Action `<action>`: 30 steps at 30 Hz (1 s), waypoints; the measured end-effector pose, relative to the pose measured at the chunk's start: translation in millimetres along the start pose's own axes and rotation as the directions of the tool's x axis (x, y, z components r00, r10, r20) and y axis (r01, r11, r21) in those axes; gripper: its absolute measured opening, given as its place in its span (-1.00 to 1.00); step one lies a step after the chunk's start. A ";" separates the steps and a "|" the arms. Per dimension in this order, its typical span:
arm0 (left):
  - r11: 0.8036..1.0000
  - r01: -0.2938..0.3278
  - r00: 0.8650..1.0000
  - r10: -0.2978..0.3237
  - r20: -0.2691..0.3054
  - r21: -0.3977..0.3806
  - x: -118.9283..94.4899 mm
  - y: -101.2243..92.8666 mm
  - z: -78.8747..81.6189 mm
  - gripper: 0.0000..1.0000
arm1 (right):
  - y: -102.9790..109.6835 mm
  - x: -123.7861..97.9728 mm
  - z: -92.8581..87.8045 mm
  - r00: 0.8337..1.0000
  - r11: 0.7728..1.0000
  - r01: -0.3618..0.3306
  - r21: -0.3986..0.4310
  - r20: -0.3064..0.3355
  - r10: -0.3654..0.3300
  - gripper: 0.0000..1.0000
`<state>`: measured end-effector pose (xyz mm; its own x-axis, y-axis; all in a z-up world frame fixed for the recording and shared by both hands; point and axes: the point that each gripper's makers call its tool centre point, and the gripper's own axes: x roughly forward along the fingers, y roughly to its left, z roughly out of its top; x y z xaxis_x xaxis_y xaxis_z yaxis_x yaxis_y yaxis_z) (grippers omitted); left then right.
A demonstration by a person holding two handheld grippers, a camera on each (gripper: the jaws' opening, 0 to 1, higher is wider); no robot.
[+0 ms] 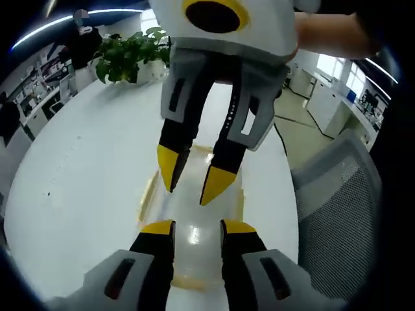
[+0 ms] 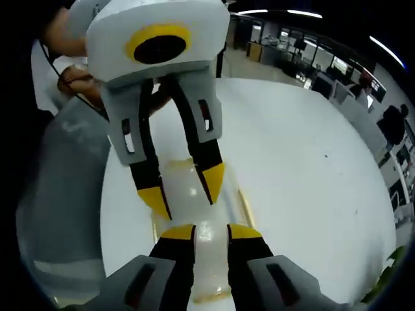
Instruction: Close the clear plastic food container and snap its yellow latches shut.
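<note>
Lying flat: the clear container [image 1: 191, 220] sits on the white table [image 1: 84, 162], lengthwise between the two grippers, which face each other over it.
Container in right gripper view: the same clear container [image 2: 201, 227] runs away from the camera, its pale lid glaring under the ceiling lights.
Latches: yellowish strips [image 1: 148, 194] show along the container's long edges, and another along the side [image 2: 245, 204] in the right gripper view; whether they are snapped down I cannot tell.
Left gripper: the left gripper [image 1: 197, 228] rises from the bottom of its own view with jaws narrowly parted, yellow tips over the near end of the lid and nothing gripped between them; contact with the lid I cannot tell.
Left gripper seen from opposite: the left gripper [image 2: 185, 189] reaches down from above, tips a little apart, close over the lid.
Right gripper: the right gripper [image 2: 211, 232] has its jaws narrowly parted over its end of the lid, holding nothing.
Right gripper seen from opposite: the right gripper [image 1: 194, 178] comes down with tips just above the far half of the lid.
Hands: a hand [image 1: 337, 32] holds the right gripper; another hand [image 2: 78, 81] is behind the left one.
Surroundings: a potted plant [image 1: 130, 57] stands at the table's far edge, a grey mesh chair [image 1: 343, 214] beside the table.
</note>
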<state>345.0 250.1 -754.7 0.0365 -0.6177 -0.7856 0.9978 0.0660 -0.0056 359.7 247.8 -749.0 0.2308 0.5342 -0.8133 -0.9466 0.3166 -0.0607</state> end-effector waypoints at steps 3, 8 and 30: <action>1.000 0.006 1.000 -0.006 0.003 -0.016 0.1 0.5 1.5 -0.44 | -5.8 2.7 -1.3 1.000 1.000 0.008 -0.004 -0.010 -0.008 -0.65; 1.000 0.018 1.000 -0.018 0.008 -0.015 0.8 -2.8 3.5 -0.37 | -15.9 2.8 -1.6 1.000 1.000 0.020 0.024 -0.012 -0.020 -0.64; 0.994 -0.086 0.996 0.086 -0.006 0.067 5.0 -18.8 -4.3 -0.19 | -32.8 14.2 -8.0 0.982 0.956 -0.161 0.245 -0.056 0.180 -0.26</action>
<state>326.2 249.1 -761.1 0.1219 -0.6048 -0.7870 0.9925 0.0659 0.1031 392.2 238.8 -763.2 0.0439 0.5379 -0.8419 -0.8868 0.4090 0.2150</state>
